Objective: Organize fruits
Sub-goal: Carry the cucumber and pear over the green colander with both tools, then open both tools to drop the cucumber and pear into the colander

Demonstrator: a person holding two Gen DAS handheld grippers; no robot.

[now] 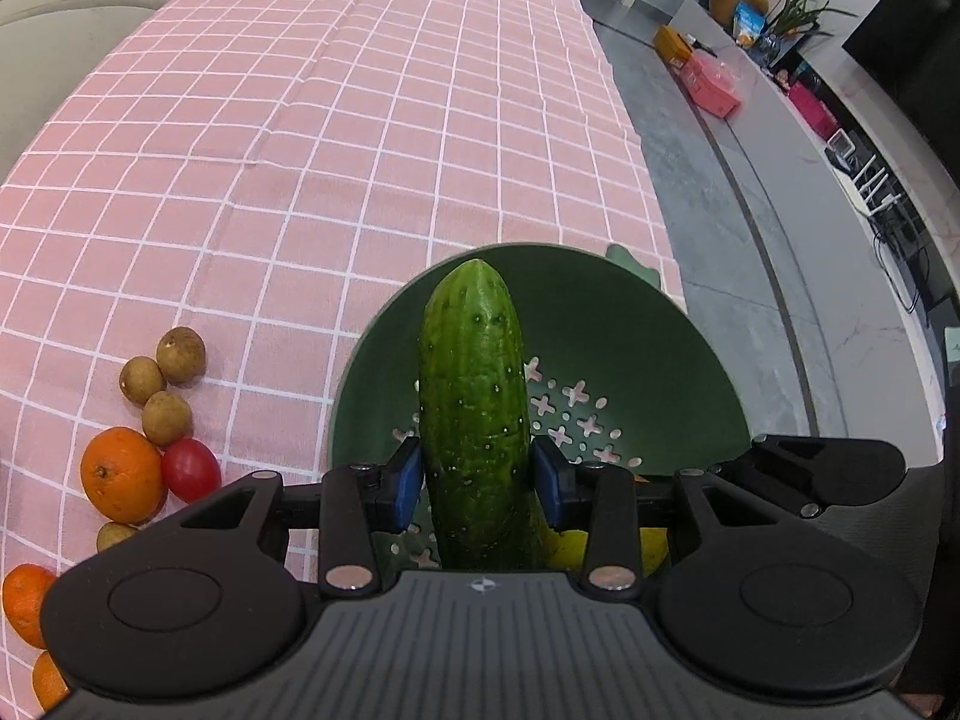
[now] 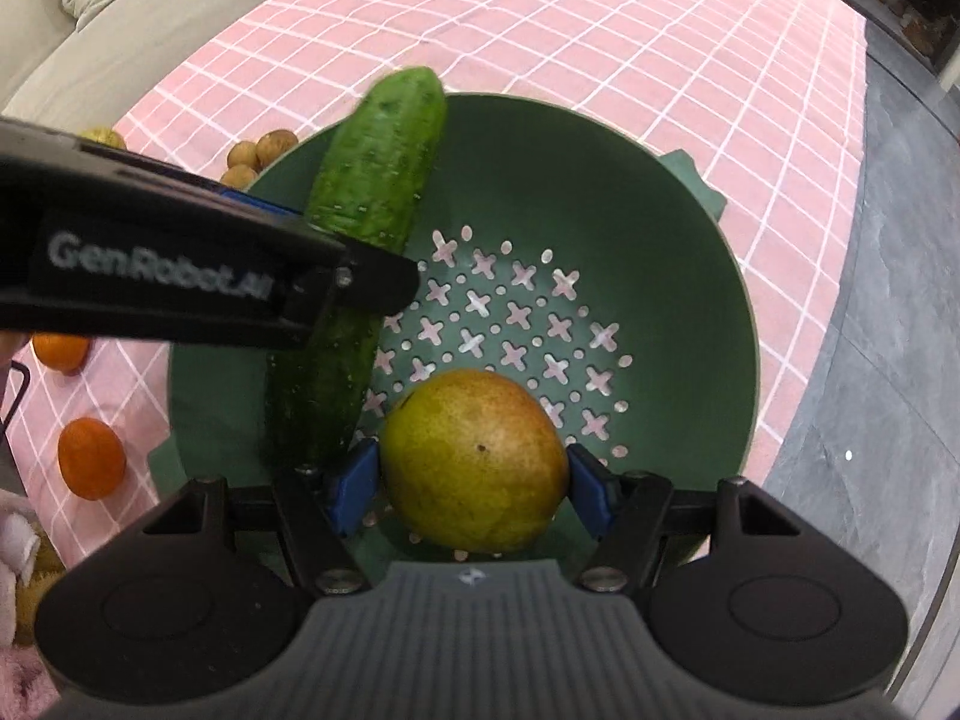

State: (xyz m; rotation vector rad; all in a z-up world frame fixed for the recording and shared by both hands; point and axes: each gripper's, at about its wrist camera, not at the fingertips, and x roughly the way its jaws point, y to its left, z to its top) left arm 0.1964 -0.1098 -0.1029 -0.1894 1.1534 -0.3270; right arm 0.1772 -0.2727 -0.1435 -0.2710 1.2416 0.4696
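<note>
Both hands over the green colander [image 2: 690,228] at once, each with produce ready to be set down: the delivery step of the sorting, by the look of it.

Left gripper [image 1: 477,474] pinching a cucumber [image 1: 474,396] at mid-length, blue pads against both flanks, tip aimed toward the far rim. Right gripper [image 2: 471,480] clamped on a yellow-green mango [image 2: 474,462], pads tight on either side, low over the perforated floor at the near side of the bowl. Cucumber to the left of the mango, near end dipping inside the bowl, far end jutting past the rim.

Next move, most likely: lower each piece until it rests on the colander floor, then spread the jaws and lift clear. Care needed with the cucumber (long, and angled across the rim), so a tilt toward flat before release seems wise; otherwise a roll out over the edge is possible. Little room between the two tools, so probably one release at a time.

Seen only from the left wrist: loose fruit waiting on the pink checked cloth [image 1: 300,150] to the left of the colander, namely an orange [image 1: 123,474], a red tomato [image 1: 191,470] and several small brown fruits [image 1: 162,384]. Seen only from the right wrist: the mango whole (a mere yellow sliver under the other camera), the left tool's black arm crossing the cucumber, and most of the colander's cross-shaped holes.
</note>
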